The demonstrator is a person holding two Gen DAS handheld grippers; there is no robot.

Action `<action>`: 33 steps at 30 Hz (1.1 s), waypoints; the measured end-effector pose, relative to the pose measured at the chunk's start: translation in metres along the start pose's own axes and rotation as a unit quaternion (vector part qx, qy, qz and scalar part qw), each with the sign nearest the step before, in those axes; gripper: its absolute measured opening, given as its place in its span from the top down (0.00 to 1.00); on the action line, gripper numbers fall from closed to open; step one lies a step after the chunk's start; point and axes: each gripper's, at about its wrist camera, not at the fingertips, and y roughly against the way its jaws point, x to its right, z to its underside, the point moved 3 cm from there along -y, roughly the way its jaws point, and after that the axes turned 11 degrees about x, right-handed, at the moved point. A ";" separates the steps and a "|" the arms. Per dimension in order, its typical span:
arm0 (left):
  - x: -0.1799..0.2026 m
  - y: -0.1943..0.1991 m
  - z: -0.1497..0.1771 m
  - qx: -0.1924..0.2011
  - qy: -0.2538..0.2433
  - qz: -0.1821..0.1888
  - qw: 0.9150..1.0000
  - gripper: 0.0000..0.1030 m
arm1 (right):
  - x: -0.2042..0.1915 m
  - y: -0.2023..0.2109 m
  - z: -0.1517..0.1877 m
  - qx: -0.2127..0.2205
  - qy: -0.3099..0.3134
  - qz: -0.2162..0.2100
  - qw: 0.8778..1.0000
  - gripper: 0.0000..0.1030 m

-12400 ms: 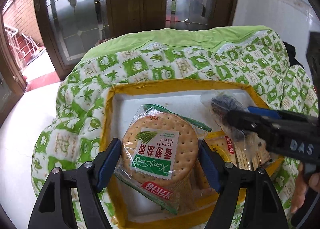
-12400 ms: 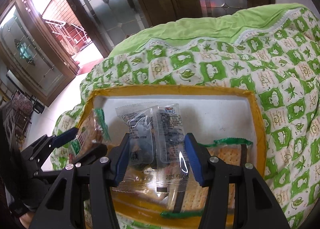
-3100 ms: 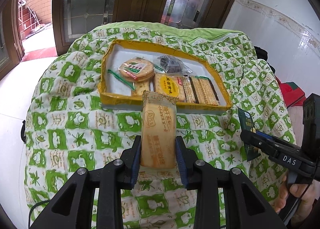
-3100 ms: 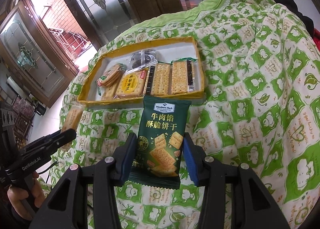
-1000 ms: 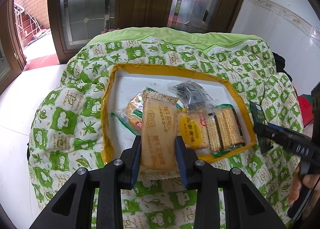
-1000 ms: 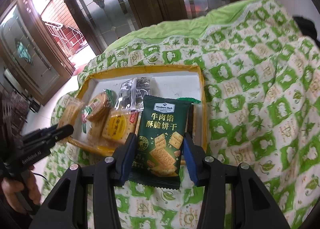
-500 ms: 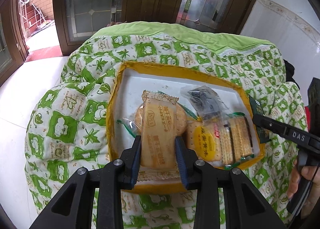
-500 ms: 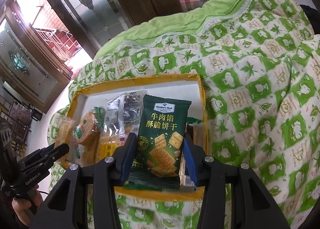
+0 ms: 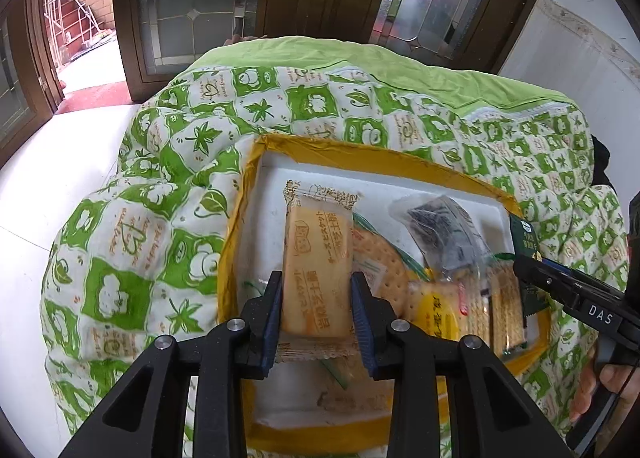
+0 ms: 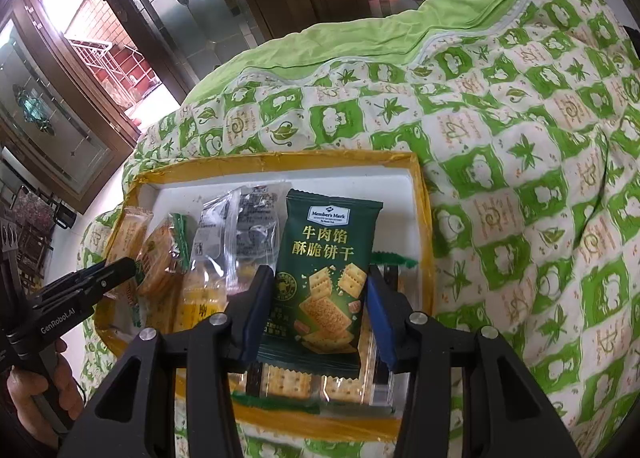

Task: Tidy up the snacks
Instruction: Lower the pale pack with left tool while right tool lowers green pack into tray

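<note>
Both grippers have moved over the tray (image 9: pixel 400 165); left gripper (image 9: pixel 316 306) clamps a cheese biscuit (image 9: pixel 318 262) near its left edge; right gripper (image 10: pixel 316 314) clamps a green packet (image 10: pixel 324 278) near its right edge; release seems next.

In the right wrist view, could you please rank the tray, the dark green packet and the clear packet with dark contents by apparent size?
1. Tray, clearly largest.
2. Dark green packet, held close to the camera, so its lead is unsure.
3. Clear packet with dark contents, partly hidden.
</note>
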 end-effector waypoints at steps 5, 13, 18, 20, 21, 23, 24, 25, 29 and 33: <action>-0.003 -0.008 -0.004 -0.001 0.000 -0.007 1.000 0.67 | 0.000 -0.009 -0.002 0.000 0.001 0.004 1.000 0.56; -0.003 -0.020 -0.009 -0.006 -0.004 -0.015 1.000 0.67 | 0.000 -0.018 -0.007 0.000 0.004 0.008 1.000 0.56; -0.004 -0.024 -0.011 -0.004 -0.005 -0.020 1.000 0.67 | 0.000 -0.023 -0.008 -0.002 0.004 0.008 1.000 0.56; -0.003 -0.026 -0.012 -0.004 -0.007 -0.022 1.000 0.67 | 0.000 -0.024 -0.009 -0.001 0.004 0.008 1.000 0.56; -0.003 -0.026 -0.012 -0.003 -0.008 -0.023 1.000 0.67 | 0.001 -0.026 -0.009 -0.001 0.004 0.008 1.000 0.56; -0.004 -0.026 -0.013 -0.003 -0.010 -0.024 1.000 0.67 | 0.001 -0.029 -0.010 -0.002 0.003 0.006 1.000 0.56; -0.004 -0.027 -0.013 -0.003 -0.010 -0.025 1.000 0.67 | 0.001 -0.030 -0.011 -0.002 0.003 0.007 1.000 0.56; -0.004 -0.027 -0.014 -0.003 -0.009 -0.025 1.000 0.67 | 0.002 -0.032 -0.011 -0.003 0.003 0.007 1.000 0.56; -0.004 -0.030 -0.015 -0.003 -0.009 -0.026 1.000 0.67 | 0.001 -0.036 -0.010 -0.004 0.006 0.008 1.000 0.56; -0.004 -0.030 -0.016 -0.002 -0.009 -0.028 1.000 0.67 | -0.001 -0.037 -0.010 -0.003 0.014 0.009 1.000 0.65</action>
